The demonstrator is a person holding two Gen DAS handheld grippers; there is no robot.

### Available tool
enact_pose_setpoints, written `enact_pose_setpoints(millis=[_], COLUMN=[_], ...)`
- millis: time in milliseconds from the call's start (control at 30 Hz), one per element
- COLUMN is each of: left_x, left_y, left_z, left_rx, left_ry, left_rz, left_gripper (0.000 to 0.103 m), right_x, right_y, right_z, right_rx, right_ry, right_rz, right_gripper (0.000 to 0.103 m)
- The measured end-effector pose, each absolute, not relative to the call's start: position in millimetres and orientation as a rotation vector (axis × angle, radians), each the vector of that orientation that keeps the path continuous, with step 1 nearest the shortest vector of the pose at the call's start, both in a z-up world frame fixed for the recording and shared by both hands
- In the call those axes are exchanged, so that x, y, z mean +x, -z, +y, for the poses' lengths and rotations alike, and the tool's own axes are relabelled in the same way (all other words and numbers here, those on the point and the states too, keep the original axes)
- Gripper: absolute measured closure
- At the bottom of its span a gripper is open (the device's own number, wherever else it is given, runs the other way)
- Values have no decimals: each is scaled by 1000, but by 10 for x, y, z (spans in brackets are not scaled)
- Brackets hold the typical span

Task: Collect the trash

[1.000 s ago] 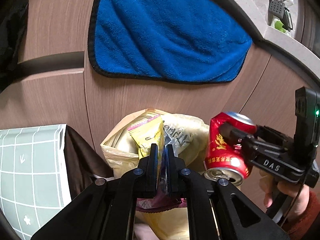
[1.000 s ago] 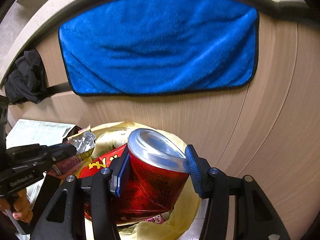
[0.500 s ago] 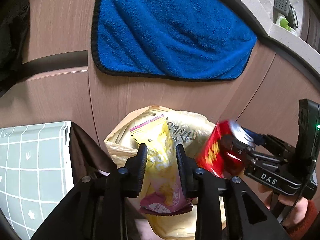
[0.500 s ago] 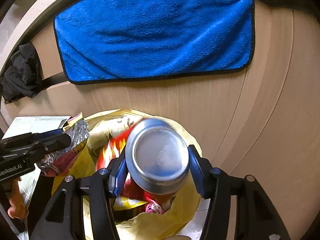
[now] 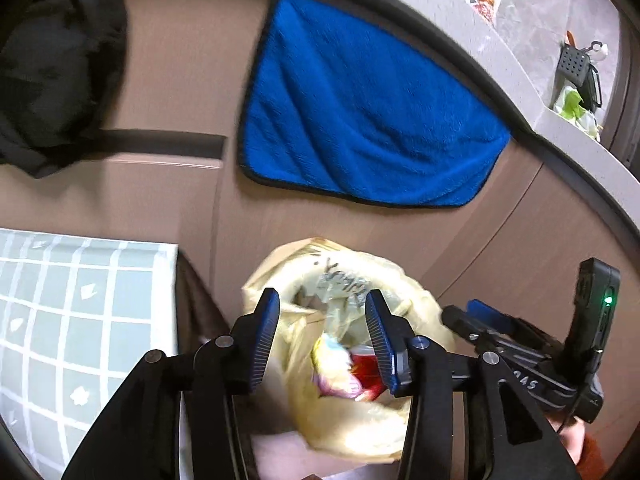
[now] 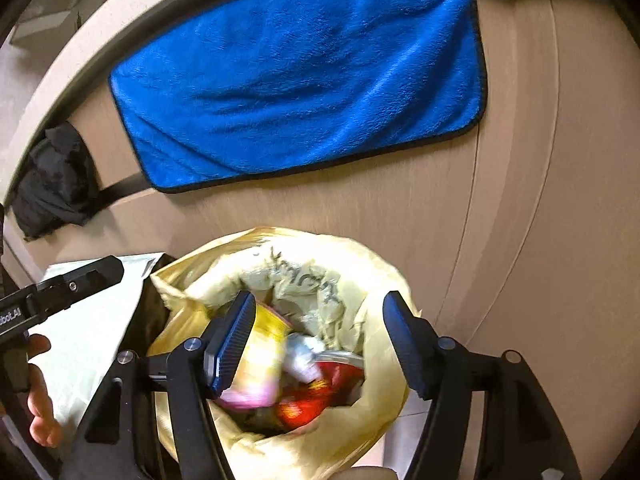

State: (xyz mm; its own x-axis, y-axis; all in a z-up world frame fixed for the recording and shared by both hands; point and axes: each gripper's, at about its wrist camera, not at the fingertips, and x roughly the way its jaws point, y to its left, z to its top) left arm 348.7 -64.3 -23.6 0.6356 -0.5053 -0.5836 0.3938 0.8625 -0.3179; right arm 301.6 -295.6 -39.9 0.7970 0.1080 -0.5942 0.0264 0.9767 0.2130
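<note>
I am looking down both wrist cameras at a yellow trash bag [image 5: 352, 420] standing open against a wood-grain cabinet front [image 6: 520, 240]. Going from the left, a black cloth [image 5: 52, 80] is hanging at the cabinet's upper left, and a pale green grid-patterned cloth is covering the tabletop [image 5: 80, 320] just beside the bag. My left gripper [image 5: 322, 332] is hovering over the bag's mouth; its jaws are opening and nothing is sitting between the blue pads. In the right wrist view a person's hand [image 6: 40, 392] is wrapping around that gripper's handle at the far left edge.

A blue towel [image 6: 296, 84] is draping over the cabinet front above the bag. Inside the bag, a yellow snack wrapper [image 6: 260, 364] is lying to the left, blurred, and the red drink can [image 6: 316, 396] is lying just beside it on the right, both below the rim. My right gripper [image 6: 320, 340] is hanging above the bag's mouth, its jaws opening wide and gripping nothing, with the can and wrapper showing in the gap well beneath them. At the far upper right of the left wrist view, a grey countertop [image 5: 560, 112] is carrying a dark perforated holder [image 5: 574, 66]
</note>
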Motion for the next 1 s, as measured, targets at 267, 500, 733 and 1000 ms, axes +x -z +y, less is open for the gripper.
enact_pose_setpoints(millis=[267,500,733,1000], left_x=[2571,1633,682,-39], left_y=[32,-153,-261,-231], left_z=[-179,194,159,13], left_rx=[-101,-56,8,27], left_ry=[365,253,243,183], left_rz=[623,595,519,505], left_gripper=[57,57,57,57], right_x=[2387,1466,543,-148], right_y=[132,-169,-316,-407], right_z=[-2833,-2366,-1886,-2034], right_rx=[229,199,39,57], right_ry=[-47,-183,-183,-156], right_rz=[591,539,457,404], right_gripper=[40,40,40,40])
